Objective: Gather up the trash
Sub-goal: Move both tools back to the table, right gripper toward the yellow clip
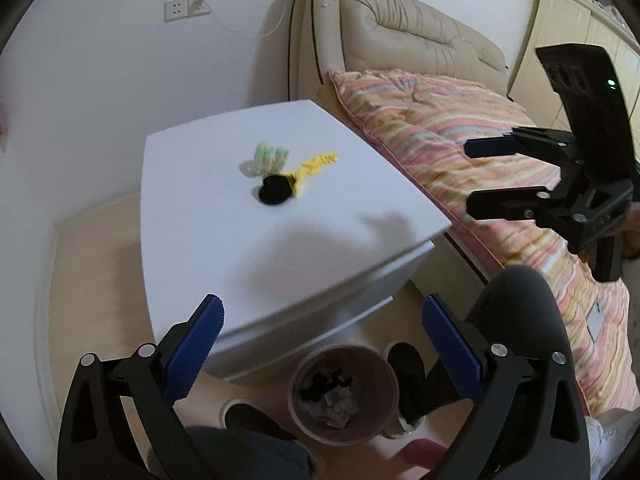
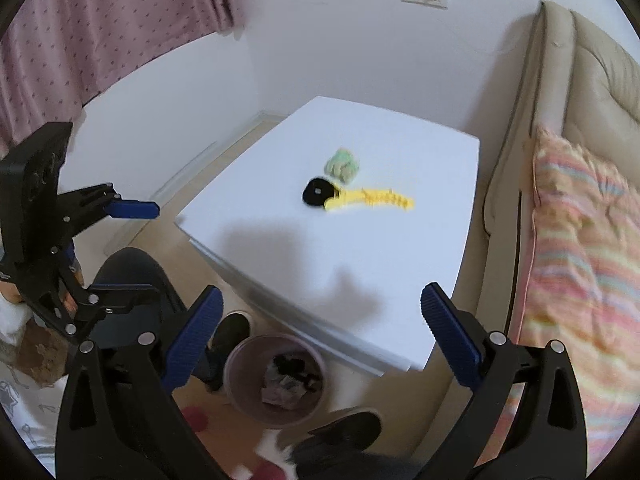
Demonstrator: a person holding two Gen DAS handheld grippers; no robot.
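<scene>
A white bedside cabinet (image 1: 224,264) (image 2: 400,280) carries three small items: a crumpled pale green wad (image 1: 266,158) (image 2: 342,166), a black round piece (image 1: 274,192) (image 2: 316,194) and a yellow ridged strip (image 1: 314,164) (image 2: 372,200). A round pink bin (image 1: 344,396) (image 2: 276,380) with trash inside stands on the floor in front of the cabinet. My left gripper (image 1: 322,344) (image 2: 120,248) is open and empty above the cabinet's near edge. My right gripper (image 2: 320,340) (image 1: 486,176) is open and empty, near the cabinet's front corner.
A beige padded headboard (image 1: 400,28) and a bed with a striped pink quilt (image 1: 500,168) stand to the right of the cabinet. The person's dark-trousered legs and black shoes (image 1: 404,364) flank the bin. A pink curtain (image 2: 100,32) hangs at the left.
</scene>
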